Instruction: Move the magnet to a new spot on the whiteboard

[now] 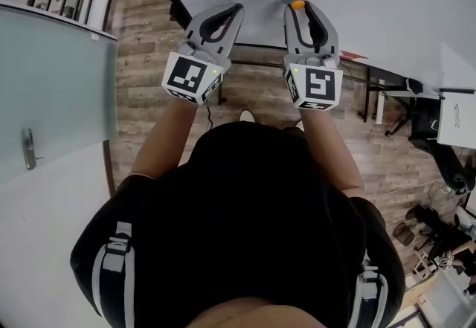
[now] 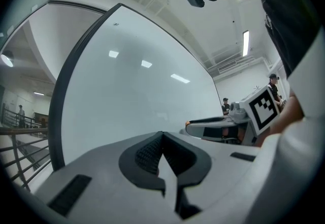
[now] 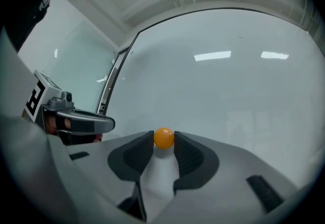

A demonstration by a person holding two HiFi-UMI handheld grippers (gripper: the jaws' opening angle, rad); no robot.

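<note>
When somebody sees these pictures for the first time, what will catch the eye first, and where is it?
The small orange magnet stands out most: it sits pinched between the jaw tips of the right gripper, in front of the whiteboard. That bare white board fills nearly everything behind both grippers. To the left of the right one, the left gripper points at the board with its jaws closed on nothing.

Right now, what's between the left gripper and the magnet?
Head view: only bare whiteboard separates the left gripper from the magnet pinched by the right gripper.
</note>
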